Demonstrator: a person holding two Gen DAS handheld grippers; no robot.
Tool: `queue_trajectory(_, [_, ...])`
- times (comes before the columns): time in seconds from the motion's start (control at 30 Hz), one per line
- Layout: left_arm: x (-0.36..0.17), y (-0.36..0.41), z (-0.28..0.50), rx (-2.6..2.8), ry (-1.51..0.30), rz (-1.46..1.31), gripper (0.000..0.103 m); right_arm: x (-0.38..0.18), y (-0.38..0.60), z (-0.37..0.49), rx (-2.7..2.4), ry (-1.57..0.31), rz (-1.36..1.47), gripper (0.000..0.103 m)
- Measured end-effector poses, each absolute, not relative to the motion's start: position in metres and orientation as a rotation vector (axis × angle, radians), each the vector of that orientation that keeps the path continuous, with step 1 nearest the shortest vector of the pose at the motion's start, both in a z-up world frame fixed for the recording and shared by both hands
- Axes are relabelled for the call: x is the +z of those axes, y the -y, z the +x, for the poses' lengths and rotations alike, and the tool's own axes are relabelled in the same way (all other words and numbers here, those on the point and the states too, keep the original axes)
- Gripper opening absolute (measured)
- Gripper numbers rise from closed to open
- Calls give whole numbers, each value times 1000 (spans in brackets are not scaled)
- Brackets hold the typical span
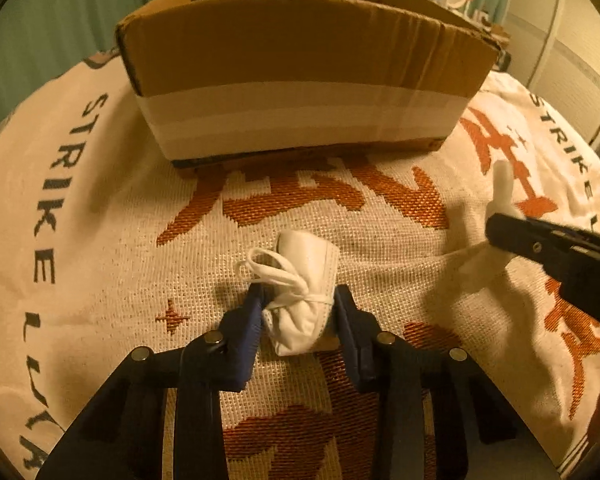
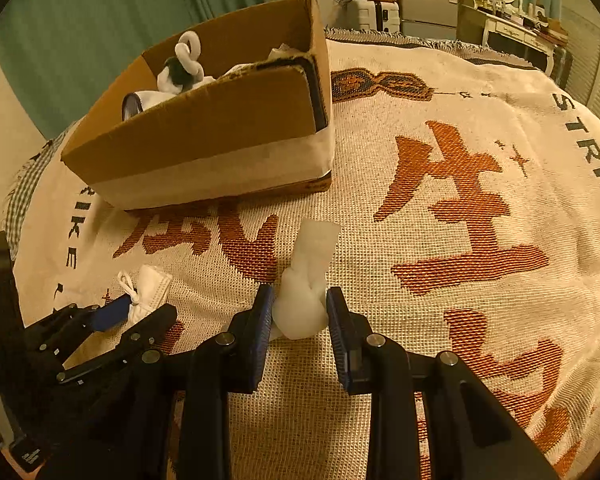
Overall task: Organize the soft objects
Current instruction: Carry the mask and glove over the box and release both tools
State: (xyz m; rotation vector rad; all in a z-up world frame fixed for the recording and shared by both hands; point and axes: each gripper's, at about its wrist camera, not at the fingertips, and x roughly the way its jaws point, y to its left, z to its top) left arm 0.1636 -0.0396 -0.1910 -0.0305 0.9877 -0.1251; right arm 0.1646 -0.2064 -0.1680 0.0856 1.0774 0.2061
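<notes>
My left gripper (image 1: 298, 300) is shut on a rolled white face mask (image 1: 304, 300) tied with its ear loops, low over the blanket; it also shows in the right wrist view (image 2: 150, 292). My right gripper (image 2: 300, 304) is shut on a knotted white tissue bundle (image 2: 302, 300), whose loose end sticks up; it also shows at the right of the left wrist view (image 1: 500, 200). An open cardboard box (image 1: 300, 92) stands beyond both, holding several soft items (image 2: 180, 68).
A woven cream blanket (image 2: 460, 240) with orange characters and black lettering covers the surface. Green curtains hang behind the box. Furniture and appliances (image 2: 424, 4) stand at the far right.
</notes>
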Motion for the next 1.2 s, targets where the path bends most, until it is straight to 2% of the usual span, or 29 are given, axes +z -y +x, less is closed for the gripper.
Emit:
queue_trajectory(0.2, [-175,31,153,-140,-981,-88,33,-158,199,158,220,-1069,75,27])
queue_trajectory(0.43, [-127,31,125,-166,-914,-73,33,-122,193,132,238,-1031,62,27])
queue_trajectory(0.9, [-15,39,79,-216,-711,38,33,3,178,84,292,-798,-45,27])
queue_trajectory(1.2, [47,27,113,-202,-577,51,33,70,179,104,286,-670,-60,27])
